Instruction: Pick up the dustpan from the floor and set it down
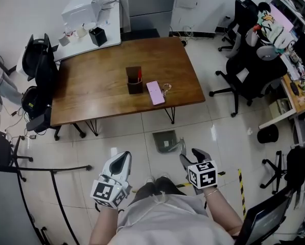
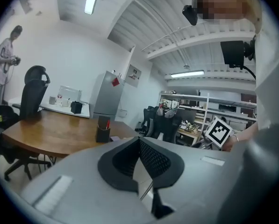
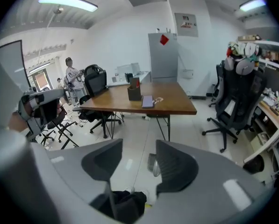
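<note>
The dustpan (image 1: 165,141) lies flat on the tiled floor (image 1: 121,137), grey and untouched. It sits just off the near edge of the wooden tabletop (image 1: 101,86), beside that edge's right-hand leg and a little ahead of the person's feet. Both tools hang above the floor, well short of the dustpan. The left tool (image 1: 125,156) is over the floor to the dustpan's left. The left gripper view shows it clenched, its dark pads meeting tip to tip with nothing between them. The right tool (image 1: 191,156) is to the dustpan's right and tilts downward. In the right gripper view it is released, its jaws standing apart and empty, and the dustpan (image 3: 153,164) shows on the floor through the gap. On the tabletop, towards its near edge, a dark pen holder (image 1: 134,80) stands with a pink notebook (image 1: 155,92) just beside it on the right. A black office chair (image 1: 244,70) stands on the floor past the tabletop's right edge.
</note>
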The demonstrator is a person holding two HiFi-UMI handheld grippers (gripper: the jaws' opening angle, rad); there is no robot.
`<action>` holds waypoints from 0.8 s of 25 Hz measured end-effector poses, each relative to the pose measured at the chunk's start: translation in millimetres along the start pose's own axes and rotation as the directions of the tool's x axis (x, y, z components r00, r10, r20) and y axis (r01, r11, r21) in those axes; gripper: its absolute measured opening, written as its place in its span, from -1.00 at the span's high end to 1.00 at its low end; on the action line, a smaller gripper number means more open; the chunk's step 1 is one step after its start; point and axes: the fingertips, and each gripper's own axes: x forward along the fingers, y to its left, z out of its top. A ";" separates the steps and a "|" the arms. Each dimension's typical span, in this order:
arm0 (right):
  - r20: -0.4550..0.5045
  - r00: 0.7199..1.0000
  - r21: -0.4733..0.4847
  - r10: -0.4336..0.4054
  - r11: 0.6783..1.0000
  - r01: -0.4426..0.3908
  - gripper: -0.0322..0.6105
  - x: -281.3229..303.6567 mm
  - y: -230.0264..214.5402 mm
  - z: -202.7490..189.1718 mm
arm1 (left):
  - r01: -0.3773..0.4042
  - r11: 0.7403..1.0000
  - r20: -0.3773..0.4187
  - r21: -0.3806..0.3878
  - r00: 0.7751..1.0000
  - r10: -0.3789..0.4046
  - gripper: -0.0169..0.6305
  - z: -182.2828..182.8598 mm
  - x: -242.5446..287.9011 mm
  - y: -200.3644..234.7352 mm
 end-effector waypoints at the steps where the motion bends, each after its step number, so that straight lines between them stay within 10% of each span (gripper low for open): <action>1: -0.042 0.999 0.022 0.014 1.000 -0.013 0.05 15.9 -4.3 -6.1 | -0.003 1.000 -0.013 -0.001 1.000 0.003 0.91 -7.4 3.7 3.9; 5: -0.223 0.974 0.118 0.034 0.993 -0.008 -0.45 94.3 -36.2 -45.9 | -0.025 1.000 -0.043 0.010 0.999 0.025 0.91 -30.2 18.5 23.0; 12: -0.456 0.890 0.213 0.031 0.974 0.075 -0.43 200.6 -83.1 -127.7 | -0.088 0.996 0.008 -0.004 0.996 0.088 0.91 -70.1 38.1 50.8; 17: -0.448 0.893 0.164 0.031 0.985 0.048 0.65 225.3 -74.7 -131.2 | -0.103 0.994 -0.021 -0.034 0.995 0.102 0.91 -106.6 44.9 61.2; 20: -0.432 0.899 0.182 0.065 0.983 0.016 0.79 231.9 -68.0 -122.7 | -0.101 0.994 -0.022 -0.042 0.995 0.100 0.91 -111.2 49.2 61.5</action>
